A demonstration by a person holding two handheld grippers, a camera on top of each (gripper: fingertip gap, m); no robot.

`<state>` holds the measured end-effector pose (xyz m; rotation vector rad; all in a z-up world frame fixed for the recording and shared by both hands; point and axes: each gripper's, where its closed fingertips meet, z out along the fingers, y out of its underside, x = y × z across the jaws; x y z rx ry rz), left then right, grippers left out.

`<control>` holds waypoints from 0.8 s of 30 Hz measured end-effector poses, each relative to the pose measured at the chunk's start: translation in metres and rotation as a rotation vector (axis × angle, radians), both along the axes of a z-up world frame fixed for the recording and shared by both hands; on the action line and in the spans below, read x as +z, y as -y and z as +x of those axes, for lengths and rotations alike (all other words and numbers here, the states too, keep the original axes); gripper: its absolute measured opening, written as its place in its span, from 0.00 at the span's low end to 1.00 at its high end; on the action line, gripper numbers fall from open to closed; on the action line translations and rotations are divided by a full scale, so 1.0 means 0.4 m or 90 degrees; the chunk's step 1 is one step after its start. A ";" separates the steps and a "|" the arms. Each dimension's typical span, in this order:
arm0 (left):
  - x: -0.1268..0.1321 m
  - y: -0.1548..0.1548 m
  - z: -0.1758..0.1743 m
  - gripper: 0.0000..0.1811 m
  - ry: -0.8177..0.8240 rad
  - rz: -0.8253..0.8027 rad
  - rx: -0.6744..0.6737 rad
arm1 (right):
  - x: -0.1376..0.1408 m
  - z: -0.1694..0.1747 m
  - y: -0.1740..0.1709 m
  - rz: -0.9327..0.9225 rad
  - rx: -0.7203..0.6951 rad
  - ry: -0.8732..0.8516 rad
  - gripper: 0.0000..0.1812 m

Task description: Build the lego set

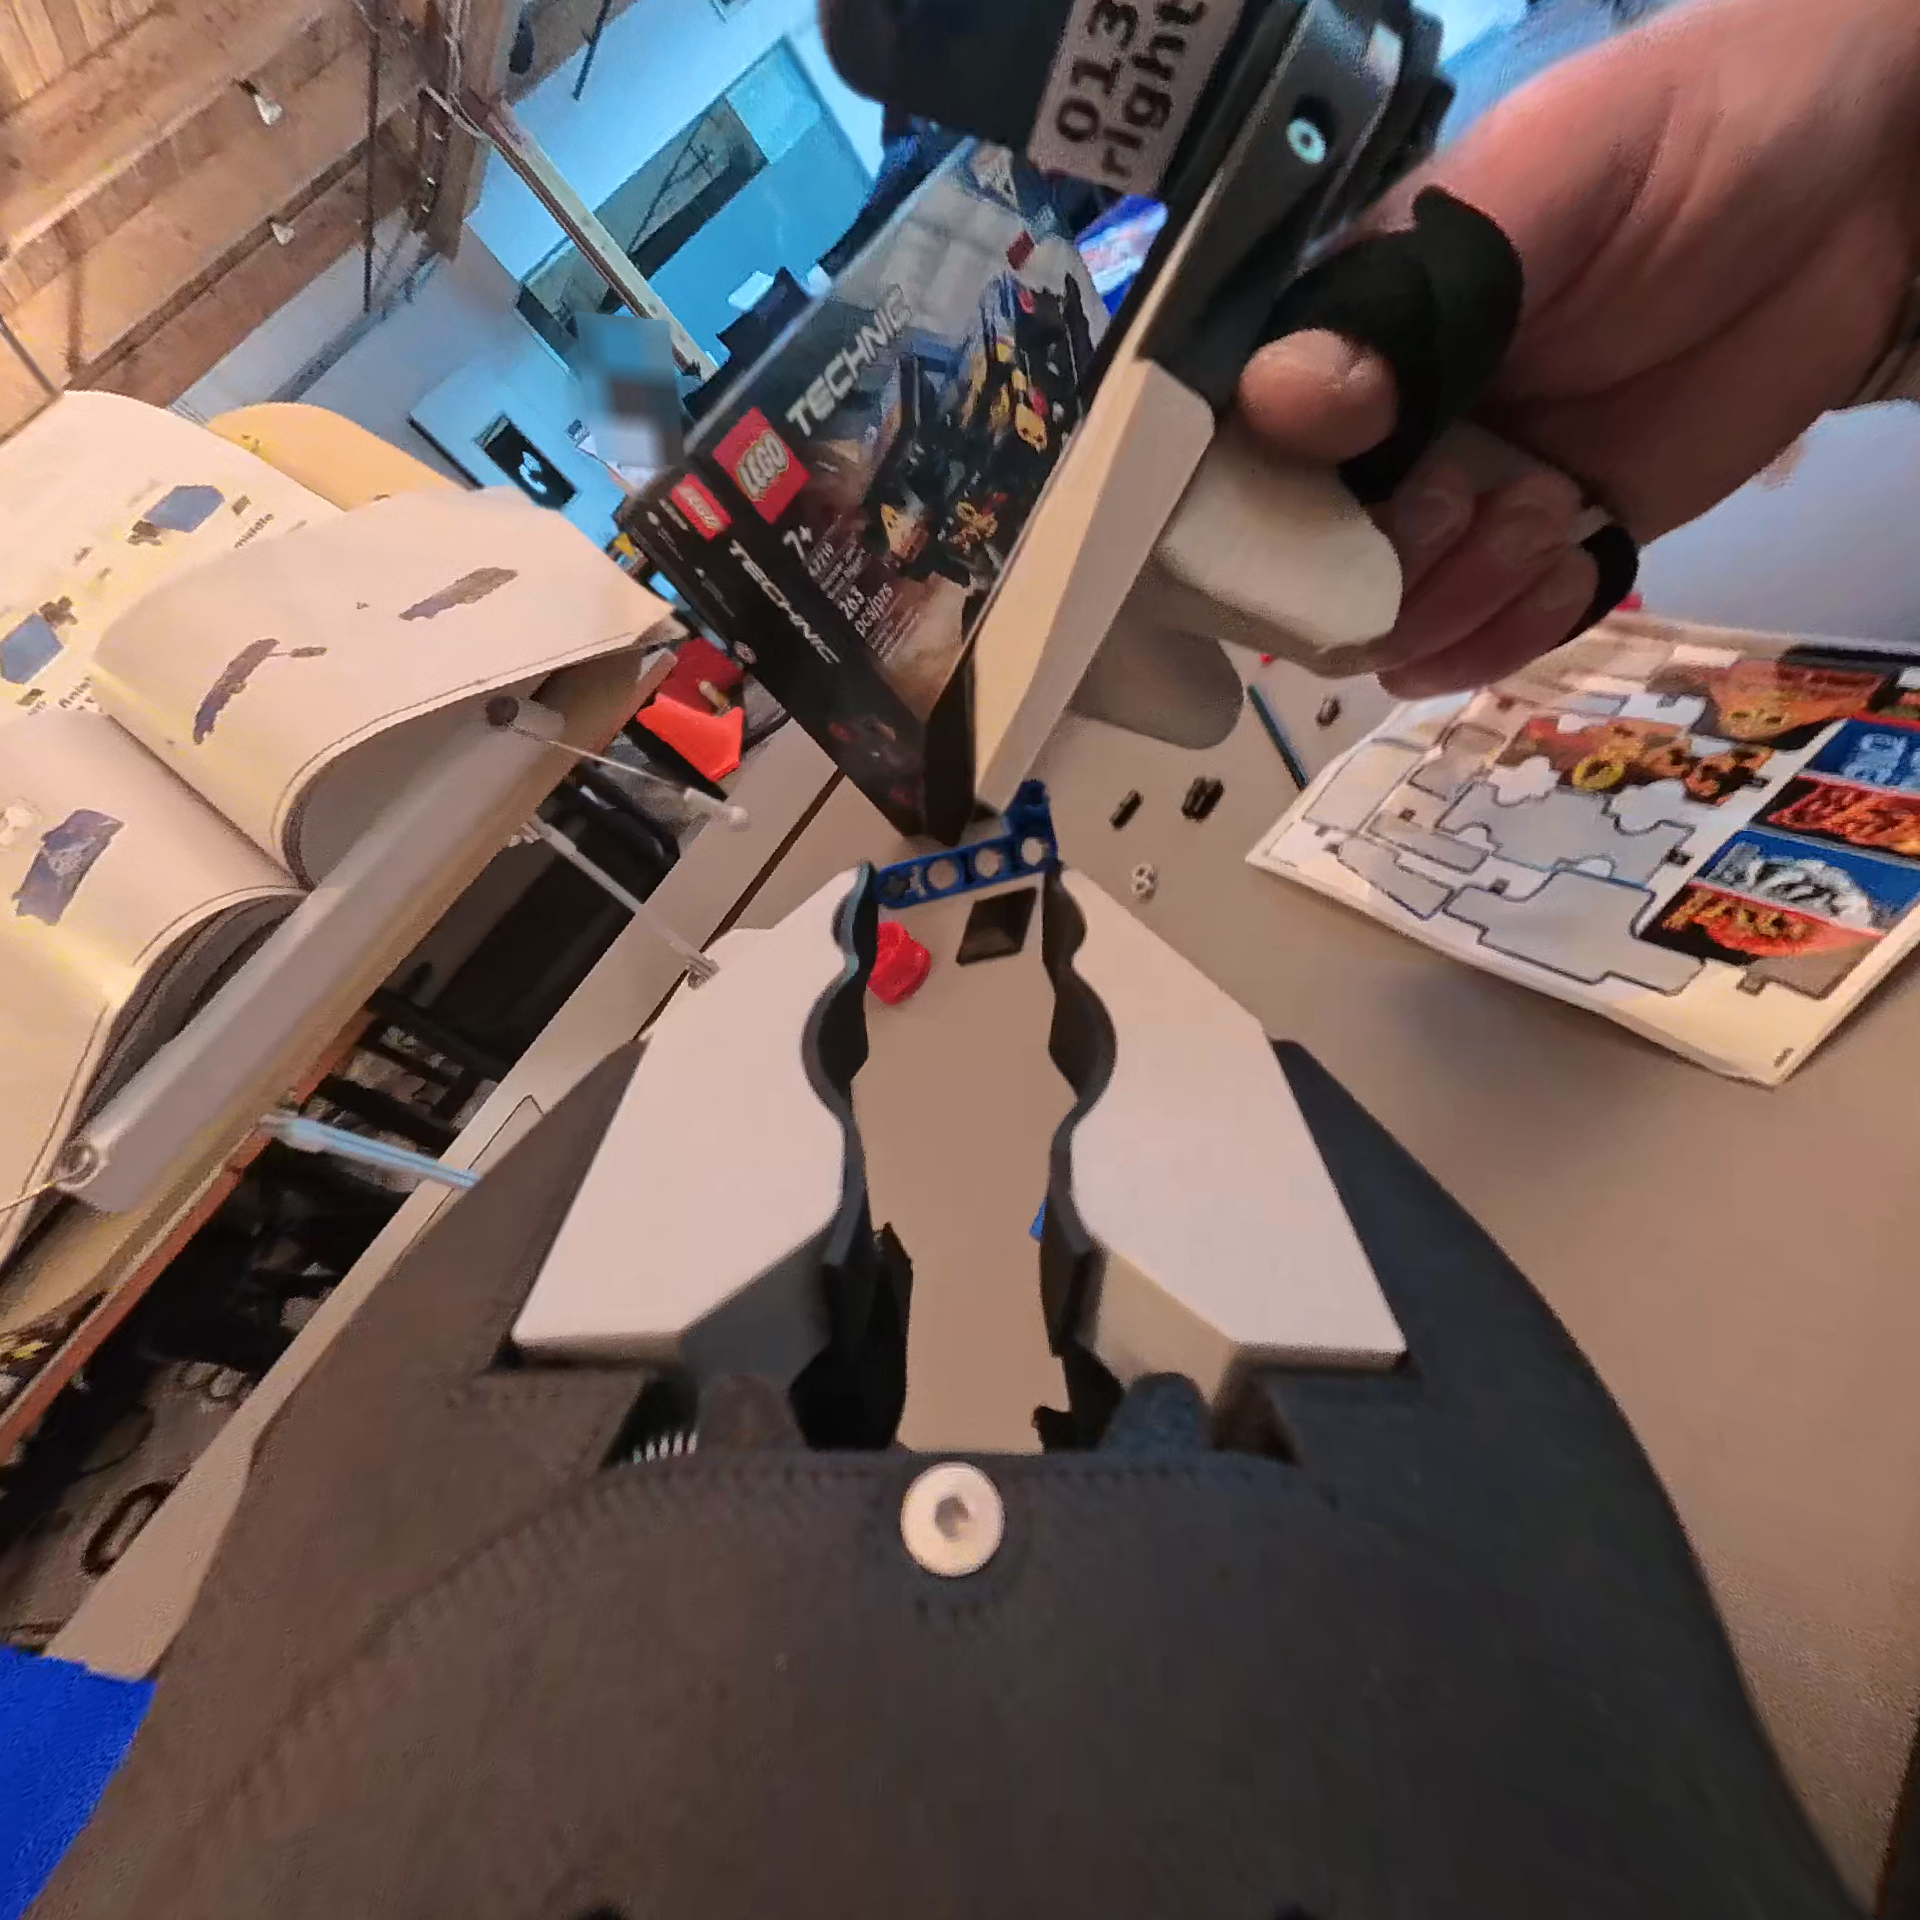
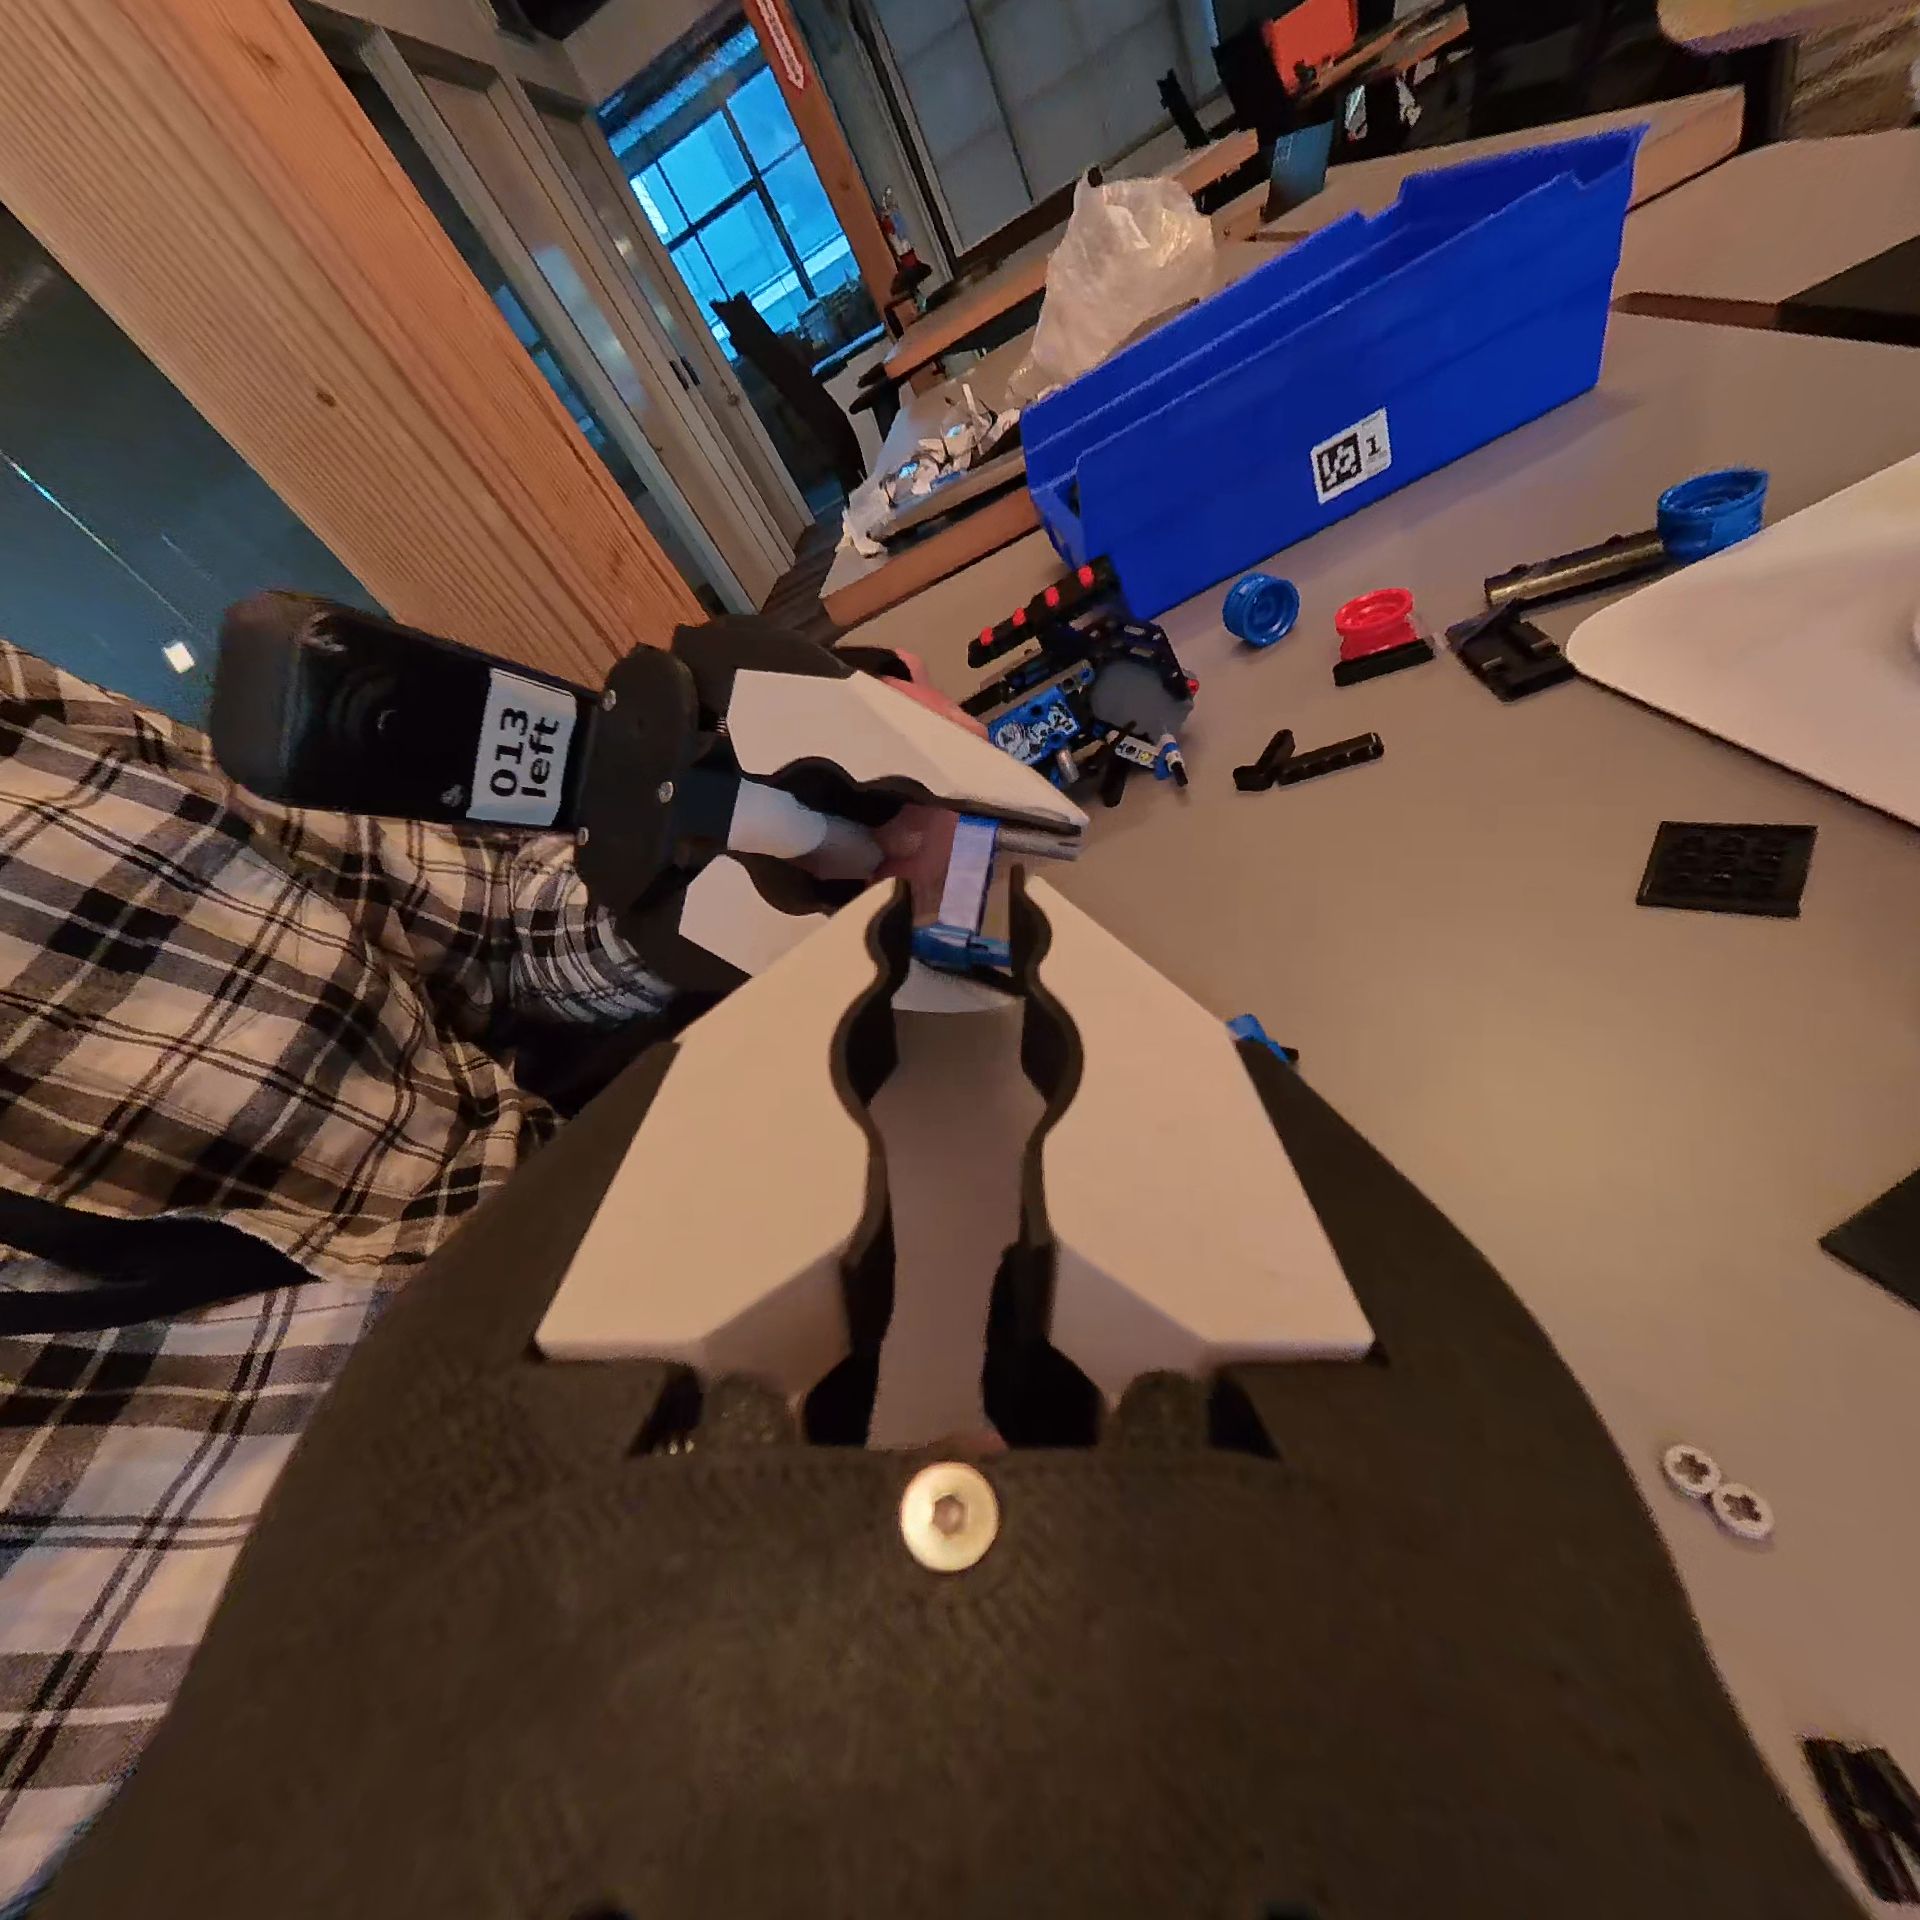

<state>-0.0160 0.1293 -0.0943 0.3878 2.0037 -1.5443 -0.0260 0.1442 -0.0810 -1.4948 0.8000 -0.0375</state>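
Note:
A blue L-shaped Technic beam (image 1: 961,864) is held between both grippers just above the grey table (image 1: 1455,1195). My left gripper (image 1: 961,883) is shut on it, with the beam spanning its fingertips. My right gripper (image 2: 958,904) is shut on the same beam (image 2: 966,883) from the other side. In the left wrist view the right gripper (image 1: 961,821) comes down from above, held by a hand. In the right wrist view the left gripper (image 2: 1070,826) shows side-on at the beam's top. A small red piece (image 1: 899,961) and a black square piece (image 1: 997,925) lie just beyond.
The set's box (image 1: 883,499) stands behind, with an open instruction book (image 1: 312,644) on a stand at left and a printed sheet (image 1: 1621,831) at right. A blue bin (image 2: 1351,364), a partly built assembly (image 2: 1101,696), blue (image 2: 1260,610) and red (image 2: 1374,623) wheels and black parts (image 2: 1725,868) lie on the table. Both grippers' tips are close together, under 4 cm apart. Left tips and right tips are each some 20 cm from the small red piece (image 1: 899,961).

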 end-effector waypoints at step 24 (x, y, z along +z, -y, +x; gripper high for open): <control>0.056 -0.018 -0.030 0.02 -0.260 -0.108 -0.145 | 0.047 -0.034 0.015 -0.045 -0.005 0.095 0.09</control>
